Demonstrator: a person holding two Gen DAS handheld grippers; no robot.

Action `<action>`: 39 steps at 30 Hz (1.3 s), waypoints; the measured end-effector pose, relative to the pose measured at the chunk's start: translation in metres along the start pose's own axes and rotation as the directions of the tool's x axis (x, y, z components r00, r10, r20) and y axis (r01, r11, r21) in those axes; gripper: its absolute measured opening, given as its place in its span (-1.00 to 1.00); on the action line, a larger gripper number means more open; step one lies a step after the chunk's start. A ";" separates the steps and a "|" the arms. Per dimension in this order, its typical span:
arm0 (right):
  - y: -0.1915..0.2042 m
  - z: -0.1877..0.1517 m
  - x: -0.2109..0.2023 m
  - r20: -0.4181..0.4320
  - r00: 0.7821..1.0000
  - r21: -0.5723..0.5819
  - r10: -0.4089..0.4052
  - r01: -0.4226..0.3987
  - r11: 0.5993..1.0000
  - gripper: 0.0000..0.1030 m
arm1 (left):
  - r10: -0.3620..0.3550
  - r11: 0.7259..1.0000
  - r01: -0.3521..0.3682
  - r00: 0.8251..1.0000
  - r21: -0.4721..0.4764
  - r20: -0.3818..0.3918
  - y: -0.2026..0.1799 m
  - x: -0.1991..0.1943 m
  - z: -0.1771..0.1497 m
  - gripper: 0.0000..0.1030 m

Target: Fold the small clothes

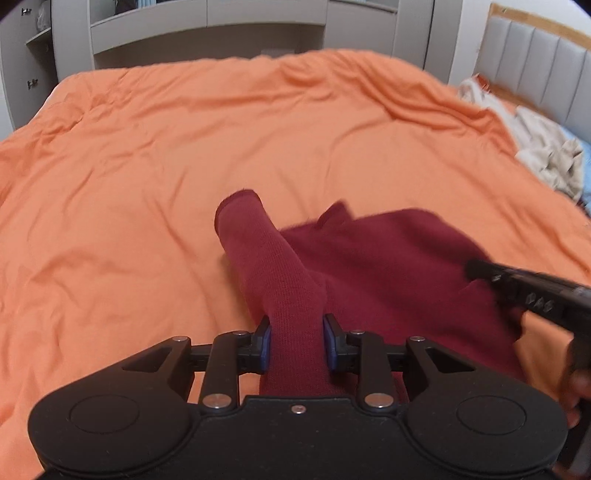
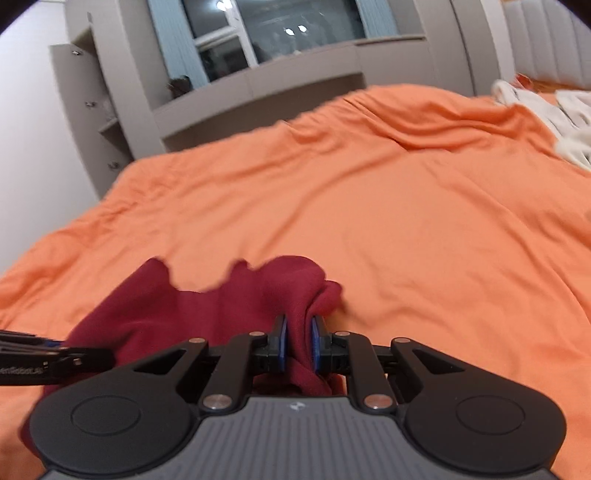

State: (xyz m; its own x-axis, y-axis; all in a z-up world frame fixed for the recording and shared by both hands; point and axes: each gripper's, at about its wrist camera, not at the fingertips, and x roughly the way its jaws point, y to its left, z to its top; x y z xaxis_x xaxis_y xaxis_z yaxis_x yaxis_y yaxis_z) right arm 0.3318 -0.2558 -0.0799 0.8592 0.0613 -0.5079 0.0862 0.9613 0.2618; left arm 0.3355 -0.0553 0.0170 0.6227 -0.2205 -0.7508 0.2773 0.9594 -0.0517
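A dark red knitted garment (image 1: 388,258) lies partly on the orange duvet (image 1: 166,166). One sleeve (image 1: 258,251) runs from its cuff back between the blue pads of my left gripper (image 1: 296,328), which is shut on it. My right gripper (image 1: 480,269) reaches in from the right and holds the garment's far side. In the right wrist view, a bunched fold of the red garment (image 2: 221,306) is pinched between the pads of the right gripper (image 2: 298,332). My left gripper (image 2: 92,356) enters at the left edge against the cloth. Both views are slightly blurred.
A pile of beige and white clothes (image 1: 546,155) (image 2: 569,122) lies on the duvet (image 2: 406,221) near the grey padded headboard (image 1: 535,66). Grey shelving (image 1: 221,26) and a window (image 2: 277,33) stand beyond the bed's far edge. A hand (image 1: 580,387) shows at the right border.
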 end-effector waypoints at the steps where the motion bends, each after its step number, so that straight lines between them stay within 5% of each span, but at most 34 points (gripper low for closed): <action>1: -0.004 -0.003 0.002 -0.011 1.000 0.015 -0.001 0.002 1.000 -0.68 | -0.008 1.000 0.008 1.000 -0.015 -0.003 0.004 0.002 -0.002 -0.39; 10: -0.007 -0.009 0.008 -0.029 0.999 0.025 -0.021 0.021 0.999 -0.54 | -0.022 0.998 0.021 1.000 -0.055 -0.010 0.012 0.006 -0.001 -0.22; 16: -0.006 -0.009 0.007 -0.034 0.996 0.012 -0.077 0.077 0.997 0.31 | -0.010 0.995 0.007 1.000 -0.096 -0.026 0.014 0.006 0.000 0.48; 25: -0.008 -0.003 -0.020 0.022 0.996 0.024 -0.088 0.088 0.996 0.93 | 0.081 0.988 -0.078 0.997 -0.136 0.018 0.019 -0.022 0.004 0.99; 39: 0.027 -0.004 -0.119 0.195 0.980 -0.107 -0.049 0.070 0.992 1.00 | 0.169 0.979 -0.140 0.963 -0.146 0.209 -0.002 -0.121 -0.027 0.99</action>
State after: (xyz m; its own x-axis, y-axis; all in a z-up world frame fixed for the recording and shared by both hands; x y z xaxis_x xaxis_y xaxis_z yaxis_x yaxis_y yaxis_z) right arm 0.2298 -0.2362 -0.0159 0.9359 -0.0390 -0.3502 0.0920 0.9864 0.1361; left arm 0.2402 -0.0259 0.0901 0.7999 -0.0869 -0.5939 0.0772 0.9961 -0.0417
